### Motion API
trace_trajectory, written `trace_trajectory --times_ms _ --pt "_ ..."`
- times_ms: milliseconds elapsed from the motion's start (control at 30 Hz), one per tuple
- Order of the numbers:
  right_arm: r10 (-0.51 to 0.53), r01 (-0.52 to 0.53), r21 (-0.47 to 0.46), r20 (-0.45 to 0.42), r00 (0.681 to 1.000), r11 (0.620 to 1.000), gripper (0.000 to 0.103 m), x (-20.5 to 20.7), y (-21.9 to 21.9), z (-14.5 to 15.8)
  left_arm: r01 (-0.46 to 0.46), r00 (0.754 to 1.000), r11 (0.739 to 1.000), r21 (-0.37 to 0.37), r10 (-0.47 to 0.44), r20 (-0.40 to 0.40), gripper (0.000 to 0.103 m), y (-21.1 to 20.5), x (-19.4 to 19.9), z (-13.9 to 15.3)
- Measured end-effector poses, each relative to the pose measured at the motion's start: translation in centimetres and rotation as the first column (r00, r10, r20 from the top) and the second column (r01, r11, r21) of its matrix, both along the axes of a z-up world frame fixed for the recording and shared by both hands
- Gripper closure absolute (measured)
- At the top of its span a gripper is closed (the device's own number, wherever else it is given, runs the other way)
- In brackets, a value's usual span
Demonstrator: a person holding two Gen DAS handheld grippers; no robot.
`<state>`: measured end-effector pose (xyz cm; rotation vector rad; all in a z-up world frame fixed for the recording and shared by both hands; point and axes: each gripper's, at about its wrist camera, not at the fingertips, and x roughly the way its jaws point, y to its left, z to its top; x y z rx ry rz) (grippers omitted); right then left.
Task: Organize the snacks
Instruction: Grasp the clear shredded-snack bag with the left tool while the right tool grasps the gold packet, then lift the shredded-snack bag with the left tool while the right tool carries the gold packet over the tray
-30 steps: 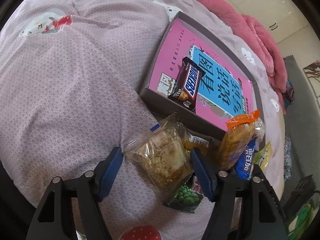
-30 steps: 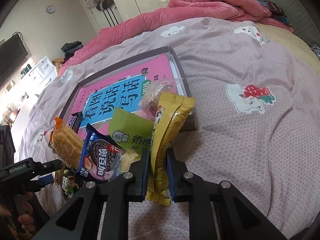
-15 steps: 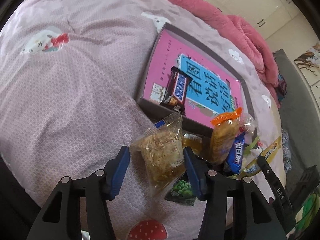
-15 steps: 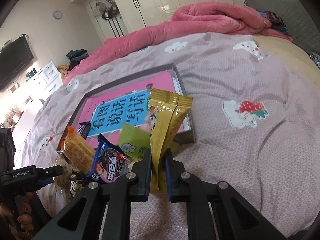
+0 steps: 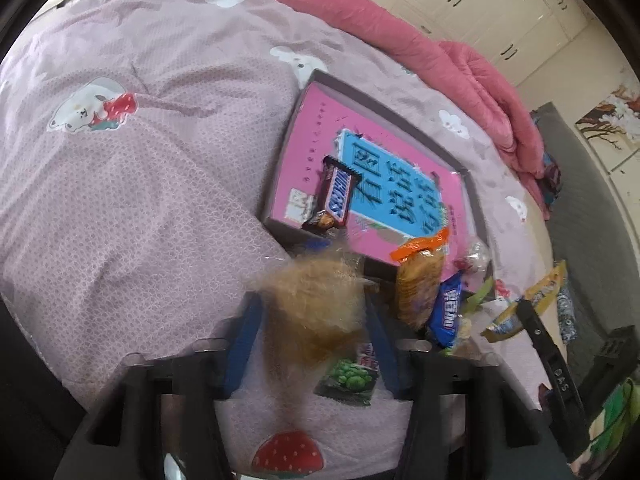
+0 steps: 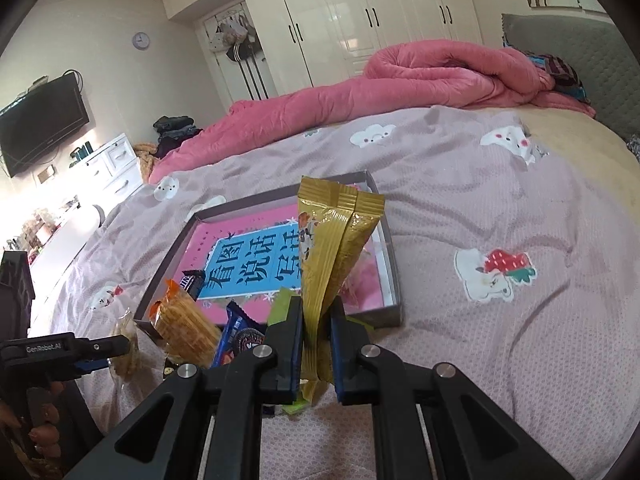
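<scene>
Closing on the clear bag of golden biscuits (image 5: 316, 312), the left gripper (image 5: 312, 344) should squeeze gently (brittle contents). The right gripper (image 6: 316, 344) is clamped on the gold packet (image 6: 332, 248), which must clear the near wall of the tray (image 6: 394, 264).

The clear pastry packet (image 5: 316, 308) at lower centre is smeared by motion blur, and the green packet (image 6: 282, 304) is largely hidden behind the gold pouch (image 6: 332, 248).
</scene>
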<state>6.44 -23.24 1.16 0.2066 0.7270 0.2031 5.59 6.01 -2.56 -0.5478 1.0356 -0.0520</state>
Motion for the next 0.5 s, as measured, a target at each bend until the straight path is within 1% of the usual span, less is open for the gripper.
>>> trace_trajectory --times_ms 67,133,267,367,500 --pt "-0.001 0.001 0.005 0.002 1.000 1.000 0.091 0.1 0.0 0.0 0.002 1.000 1.000 0.002 -0.002 0.011 0.064 0.0 -0.1 0.4" --pt "0.000 0.000 0.018 -0.004 1.000 1.000 0.091 0.2 -0.2 -0.1 0.007 1.000 1.000 0.019 -0.008 0.014 0.064 0.0 0.0 0.5" --pt "-0.006 0.006 0.031 -0.001 1.000 0.999 0.091 0.3 -0.5 0.1 0.008 1.000 1.000 0.005 -0.008 -0.003 0.064 0.2 0.2 0.0" --pt "-0.012 0.011 0.037 0.008 1.000 0.999 0.091 0.2 -0.7 0.3 0.011 0.999 0.999 0.035 -0.012 0.041 0.064 0.1 0.0 1.2" --pt "-0.013 0.012 0.047 0.025 1.000 0.999 0.091 0.2 -0.8 0.6 0.012 0.992 0.997 0.070 -0.021 0.124 0.064 0.2 -0.1 3.5"
